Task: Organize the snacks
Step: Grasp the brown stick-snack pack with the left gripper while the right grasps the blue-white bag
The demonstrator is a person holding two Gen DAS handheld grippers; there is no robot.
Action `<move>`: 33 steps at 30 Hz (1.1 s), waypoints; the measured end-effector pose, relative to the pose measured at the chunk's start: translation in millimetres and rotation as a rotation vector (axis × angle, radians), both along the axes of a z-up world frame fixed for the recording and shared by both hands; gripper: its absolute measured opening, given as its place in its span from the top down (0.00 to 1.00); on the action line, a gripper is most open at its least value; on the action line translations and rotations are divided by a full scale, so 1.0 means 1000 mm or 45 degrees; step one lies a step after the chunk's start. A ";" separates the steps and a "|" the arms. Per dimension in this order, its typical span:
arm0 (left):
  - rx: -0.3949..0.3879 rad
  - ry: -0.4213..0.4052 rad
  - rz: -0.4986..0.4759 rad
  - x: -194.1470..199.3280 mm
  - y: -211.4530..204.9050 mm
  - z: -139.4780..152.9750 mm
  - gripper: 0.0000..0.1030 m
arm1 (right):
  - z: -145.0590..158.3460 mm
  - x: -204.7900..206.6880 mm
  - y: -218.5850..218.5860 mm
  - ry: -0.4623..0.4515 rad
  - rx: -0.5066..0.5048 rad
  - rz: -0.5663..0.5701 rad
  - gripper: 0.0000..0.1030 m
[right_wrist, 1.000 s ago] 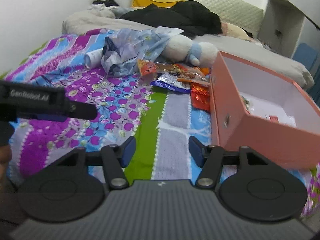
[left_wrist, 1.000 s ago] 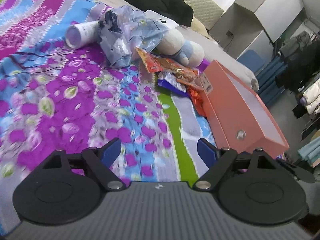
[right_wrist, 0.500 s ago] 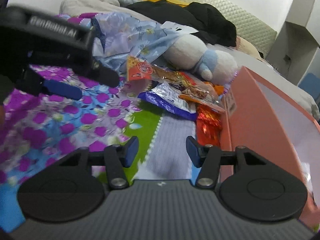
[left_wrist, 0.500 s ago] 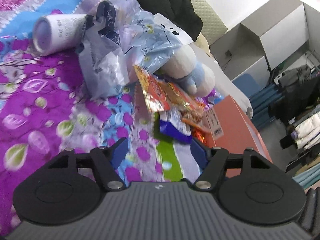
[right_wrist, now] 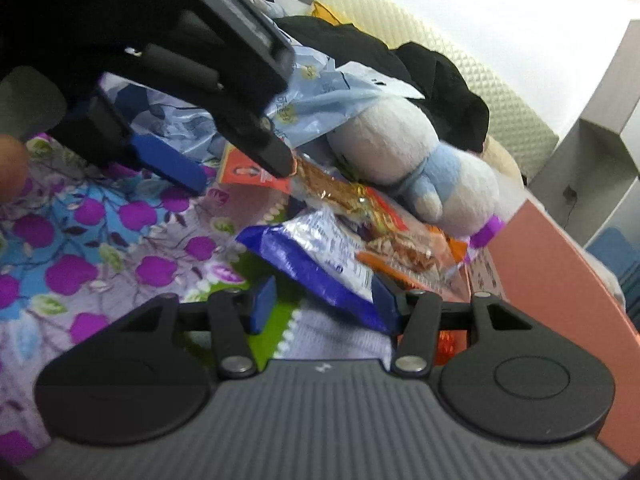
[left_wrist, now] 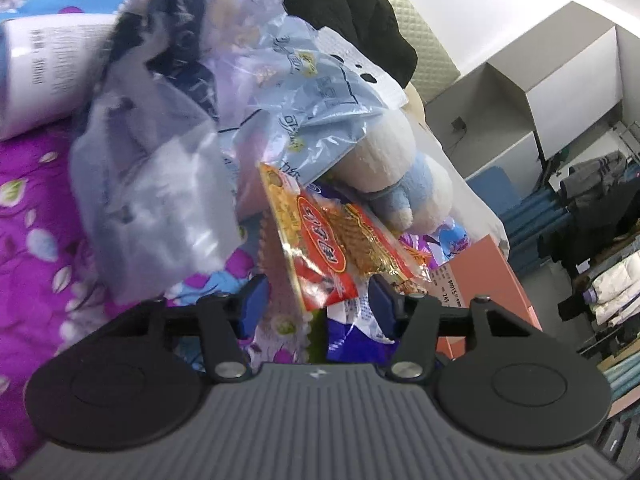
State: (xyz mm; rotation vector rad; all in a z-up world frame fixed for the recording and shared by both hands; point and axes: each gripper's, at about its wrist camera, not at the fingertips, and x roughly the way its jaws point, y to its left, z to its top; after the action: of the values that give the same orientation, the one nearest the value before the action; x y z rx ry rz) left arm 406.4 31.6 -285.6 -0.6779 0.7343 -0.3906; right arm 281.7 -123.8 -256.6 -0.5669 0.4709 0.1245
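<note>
Left gripper point(left_wrist: 316, 304): jaws apart and just been closing; the lower corner of the red-orange snack packet point(left_wrist: 320, 240) lies between the blue pads, neither pad seen pressing on it
Right gripper point(right_wrist: 324, 300): jaws apart; the near edge of the blue-purple snack packet point(right_wrist: 316, 260) sits between them close to the right pad; grip cannot be told
Red-orange snack packet: top of the snack heap on the floral bedspread point(left_wrist: 32, 220), leaning against the crumpled plastic bag point(left_wrist: 160, 184), partly over the blue-purple packet
Blue-purple snack packet: flat on the bedspread, just beside the orange box point(right_wrist: 560, 280), under the other wrappers
Plush toy point(right_wrist: 420, 168), white and blue: behind the snacks, touching the heap
White cylindrical container point(left_wrist: 44, 76): on its side, left of the bag
Black clothing point(right_wrist: 400, 64): farther up the bed, near the quilted headboard point(right_wrist: 480, 60)
</note>
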 end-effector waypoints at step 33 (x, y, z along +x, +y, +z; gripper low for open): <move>0.060 -0.029 -0.003 -0.098 0.016 0.052 0.96 | 0.035 -0.076 0.009 0.109 0.046 0.143 0.84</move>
State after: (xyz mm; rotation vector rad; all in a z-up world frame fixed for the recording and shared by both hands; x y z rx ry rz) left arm 308.2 47.5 -233.7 -0.6279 0.7208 -0.3812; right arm 206.0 -114.8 -221.3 -0.5543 0.5193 0.2646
